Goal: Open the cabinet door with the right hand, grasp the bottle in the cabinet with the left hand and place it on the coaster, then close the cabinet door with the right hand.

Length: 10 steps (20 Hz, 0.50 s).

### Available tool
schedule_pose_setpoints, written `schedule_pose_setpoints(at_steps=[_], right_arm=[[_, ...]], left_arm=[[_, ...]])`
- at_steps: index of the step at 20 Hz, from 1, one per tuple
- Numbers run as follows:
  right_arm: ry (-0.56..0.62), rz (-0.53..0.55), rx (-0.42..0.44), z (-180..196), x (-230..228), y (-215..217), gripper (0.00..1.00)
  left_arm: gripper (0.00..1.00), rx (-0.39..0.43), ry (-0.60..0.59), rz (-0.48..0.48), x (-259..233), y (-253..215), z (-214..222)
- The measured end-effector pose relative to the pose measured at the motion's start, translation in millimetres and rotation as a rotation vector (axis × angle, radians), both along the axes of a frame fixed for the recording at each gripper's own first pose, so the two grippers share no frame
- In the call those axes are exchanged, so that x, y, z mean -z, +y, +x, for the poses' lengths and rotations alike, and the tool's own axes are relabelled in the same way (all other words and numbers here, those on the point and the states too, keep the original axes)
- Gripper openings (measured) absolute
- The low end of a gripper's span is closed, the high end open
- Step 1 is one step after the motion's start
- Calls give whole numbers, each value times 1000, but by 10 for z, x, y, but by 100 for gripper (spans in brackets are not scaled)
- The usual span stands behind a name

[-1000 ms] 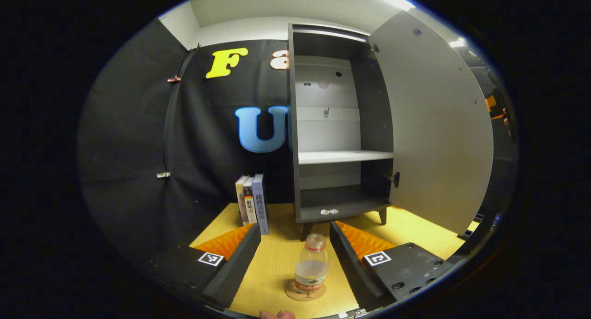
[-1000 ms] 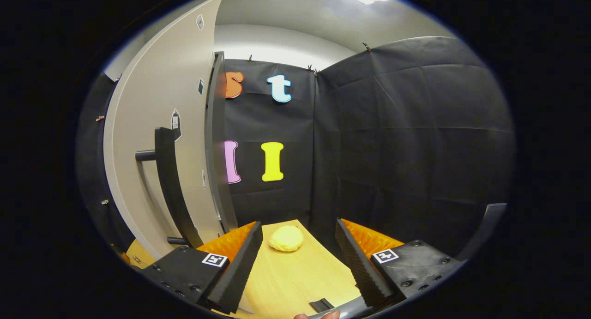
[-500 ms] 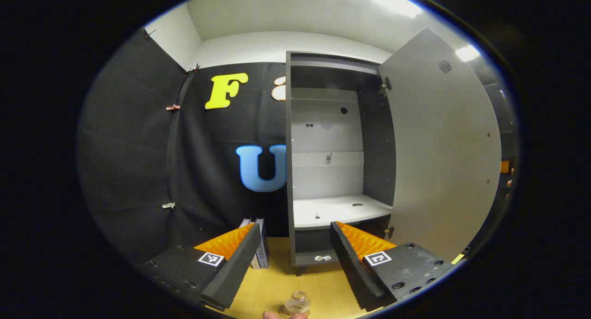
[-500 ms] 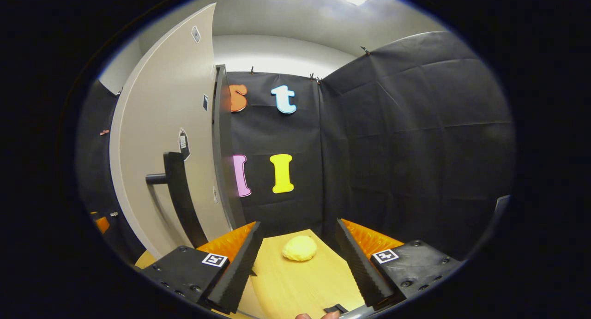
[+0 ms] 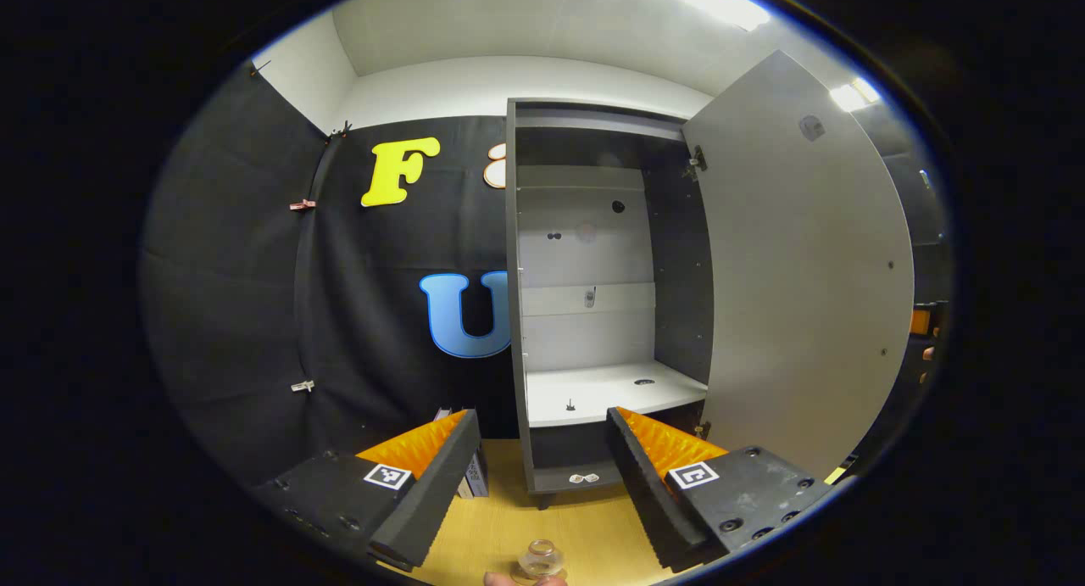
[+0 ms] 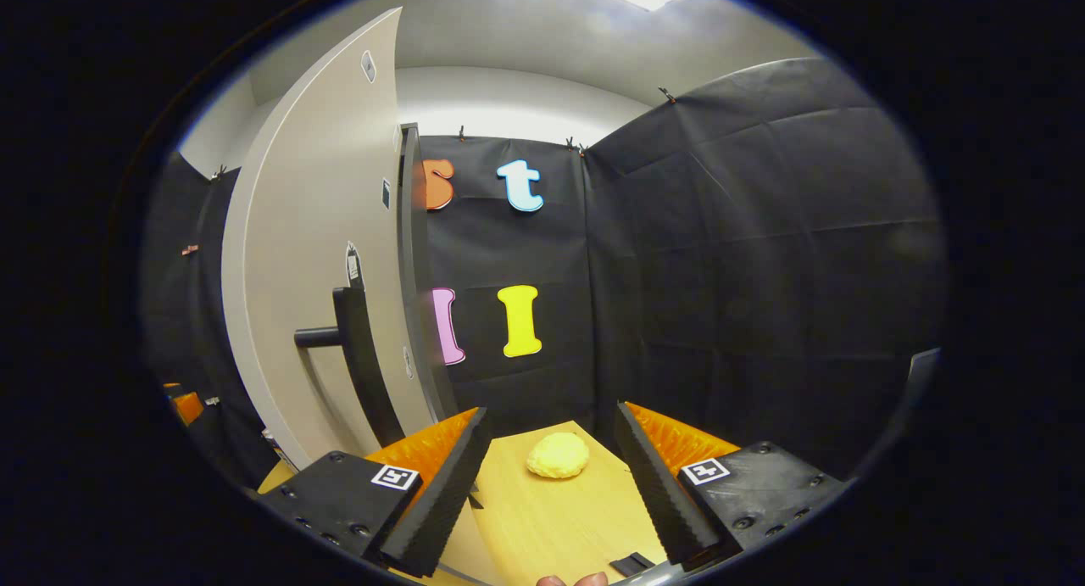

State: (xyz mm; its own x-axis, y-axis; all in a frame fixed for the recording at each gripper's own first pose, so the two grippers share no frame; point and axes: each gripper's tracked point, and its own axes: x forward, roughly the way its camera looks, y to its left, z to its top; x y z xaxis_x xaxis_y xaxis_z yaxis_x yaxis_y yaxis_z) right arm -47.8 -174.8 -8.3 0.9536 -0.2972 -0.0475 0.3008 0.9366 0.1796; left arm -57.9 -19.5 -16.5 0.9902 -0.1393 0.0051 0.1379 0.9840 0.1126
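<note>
Counting, I saw one clear plastic bottle (image 5: 542, 559) standing on the wooden bench (image 5: 500, 527), one grey cabinet door (image 5: 805, 272) open, both hand-held grippers, left (image 5: 542, 476) and right (image 6: 551, 484), spread empty.

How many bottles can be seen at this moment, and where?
1. The bottle stands on the table below and between the open left gripper's fingers, outside the cabinet; its base is cut off, so the coaster isn't visible.

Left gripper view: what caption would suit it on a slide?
Open left gripper faces the cabinet, its door swung wide, the bottle standing on the table below.
</note>
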Motion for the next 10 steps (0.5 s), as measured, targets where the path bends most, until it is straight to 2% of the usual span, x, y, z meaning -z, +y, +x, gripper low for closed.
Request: schedule_pose_setpoints(at_steps=[3,4,10], right_arm=[[1,57,-24,-12,31,212,97],[3,70,-42,-8,39,303,97],[-1,86,-160,34,49,924,97]], left_arm=[[95,9,3,-6,-3,9,19],[92,9,5,-6,12,12,27],[94,3,12,-4,24,-11,29]])
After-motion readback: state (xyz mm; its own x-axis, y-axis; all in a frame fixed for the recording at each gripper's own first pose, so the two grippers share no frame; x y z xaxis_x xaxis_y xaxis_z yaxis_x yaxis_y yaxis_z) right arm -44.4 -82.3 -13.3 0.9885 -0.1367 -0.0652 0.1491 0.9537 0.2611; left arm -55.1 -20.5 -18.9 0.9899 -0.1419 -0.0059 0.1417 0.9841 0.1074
